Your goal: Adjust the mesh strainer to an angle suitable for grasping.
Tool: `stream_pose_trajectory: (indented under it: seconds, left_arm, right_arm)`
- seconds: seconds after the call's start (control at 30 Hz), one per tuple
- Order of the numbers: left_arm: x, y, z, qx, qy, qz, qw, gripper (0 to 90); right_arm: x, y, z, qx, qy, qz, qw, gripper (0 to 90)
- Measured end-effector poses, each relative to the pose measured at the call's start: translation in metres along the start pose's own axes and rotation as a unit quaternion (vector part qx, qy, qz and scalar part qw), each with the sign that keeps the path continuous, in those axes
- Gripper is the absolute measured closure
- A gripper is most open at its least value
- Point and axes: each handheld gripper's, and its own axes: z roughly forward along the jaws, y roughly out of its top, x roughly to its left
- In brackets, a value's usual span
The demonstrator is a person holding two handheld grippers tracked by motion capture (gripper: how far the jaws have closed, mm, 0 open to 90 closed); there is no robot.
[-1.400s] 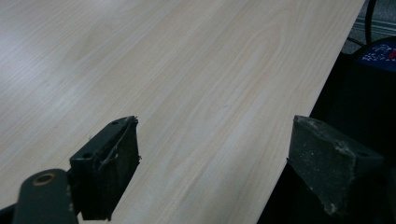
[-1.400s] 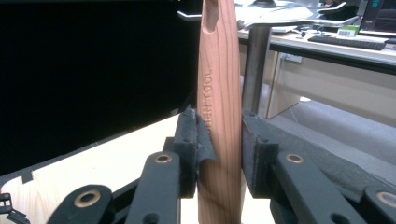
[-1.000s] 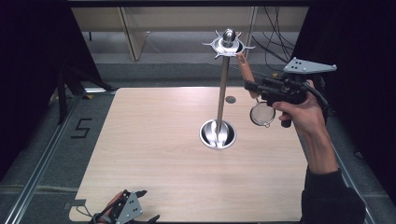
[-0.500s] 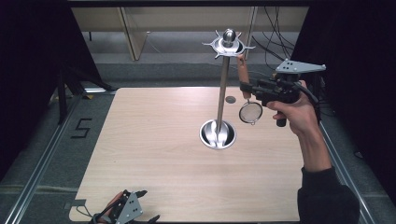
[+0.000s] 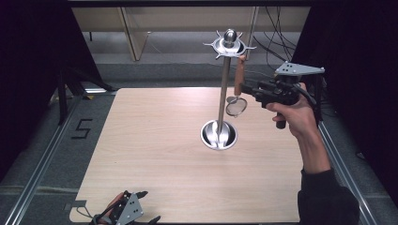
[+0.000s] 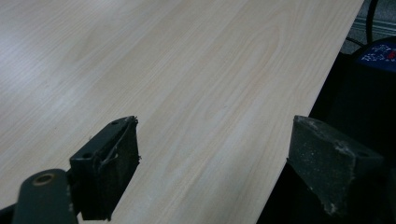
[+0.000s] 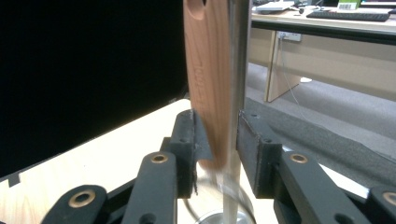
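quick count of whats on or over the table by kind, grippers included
Grippers: 2, the left gripper and the right gripper
Metal stands: 1, the utensil stand
Utensils: 1, the wooden-handled strainer, held upright in the right gripper
Total: 4

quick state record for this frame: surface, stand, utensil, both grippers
surface: light wooden table
stand: upright metal utensil stand, round base, ring of hooks on top, right of table centre
utensil: wooden-handled strainer, handle up, mesh head down, beside the stand's pole, off the table
right gripper: shut on the strainer's handle, held in the air right of the stand
left gripper: open, nothing between jaws, over the table's near edge
hung on hook: cannot tell
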Motion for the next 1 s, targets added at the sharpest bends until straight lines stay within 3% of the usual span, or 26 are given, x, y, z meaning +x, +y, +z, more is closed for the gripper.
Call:
stream_pose_trajectory:
  seconds: [0.27, 0.3, 0.53, 0.7, 0.77, 0.9, 1.0]
  left_arm:
    - [0.0, 0.0, 0.0, 0.0, 0.003, 0.004, 1.0, 15.7]
    - [0.0, 0.0, 0.0, 0.0, 0.005, 0.005, 1.0, 15.6]
    - [0.0, 0.0, 0.0, 0.001, 0.0, 0.002, 1.0, 15.7]
    - [0.0, 0.0, 0.0, 0.0, 0.005, 0.005, 1.0, 15.6]
    - [0.0, 0.0, 0.0, 0.002, -0.002, 0.0, 1.0, 15.7]
    - [0.0, 0.0, 0.0, -0.001, 0.004, 0.003, 1.0, 15.7]
    - [0.0, 0.0, 0.0, 0.002, -0.002, 0.001, 1.0, 15.7]
  right_arm:
    - [0.004, -0.001, -0.011, -0.004, -0.002, 0.006, 1.0, 65.5]
    - [0.005, -0.001, -0.015, -0.008, -0.011, -0.007, 0.9999, 64.4]
    - [0.009, -0.005, -0.027, -0.021, -0.015, 0.003, 0.9997, 57.7]
    - [0.015, -0.018, -0.03, -0.024, -0.023, -0.004, 0.9994, 51.2]
    - [0.02, -0.027, -0.029, -0.022, -0.028, -0.011, 0.9993, 46.7]
    - [0.025, -0.036, -0.027, -0.014, -0.028, -0.007, 0.9995, 44.7]
    - [0.026, -0.041, -0.026, -0.016, -0.029, -0.011, 0.9994, 43.3]
